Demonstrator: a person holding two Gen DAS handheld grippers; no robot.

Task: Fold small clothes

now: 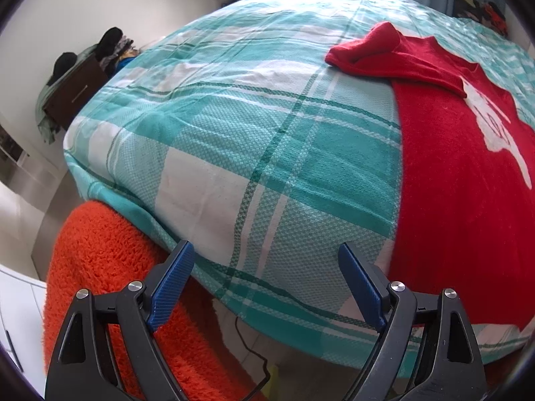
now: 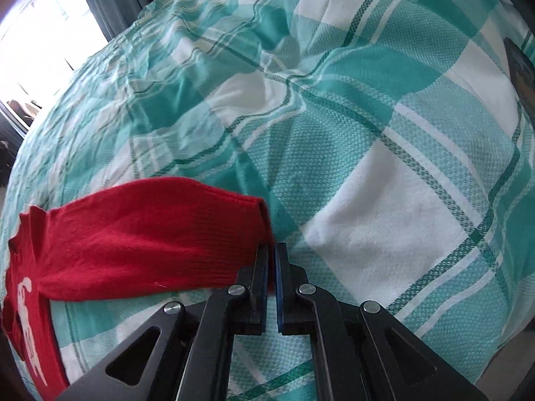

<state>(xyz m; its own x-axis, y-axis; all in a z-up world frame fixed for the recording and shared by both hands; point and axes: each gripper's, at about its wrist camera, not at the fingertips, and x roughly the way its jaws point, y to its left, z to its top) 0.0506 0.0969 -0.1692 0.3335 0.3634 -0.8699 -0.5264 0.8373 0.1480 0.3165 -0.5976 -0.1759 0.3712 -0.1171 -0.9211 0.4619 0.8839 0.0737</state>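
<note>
Red knit sweater (image 1: 461, 173) spread flat on the bed, white print on the chest facing up. One sleeve (image 1: 384, 55) bunched and folded back near the shoulder in the left wrist view. Other sleeve (image 2: 150, 244) stretched out over the cover, its cuff pinched by the right hand-held gripper (image 2: 271, 260), blue pads pressed together on the red knit. Left hand-held gripper (image 1: 267, 257) spread wide and holding nothing, just above the bed's near edge, beside the sweater's hem. Teal and white checked bedcover (image 1: 234, 133) underneath, creased further back. Fuzzy orange blanket (image 1: 110, 267) tucked below the bed's corner. Dark cabinet (image 1: 75, 92) against the wall, clothes heaped on top. Bright window (image 2: 43, 43) with grey-blue curtains beyond.
</note>
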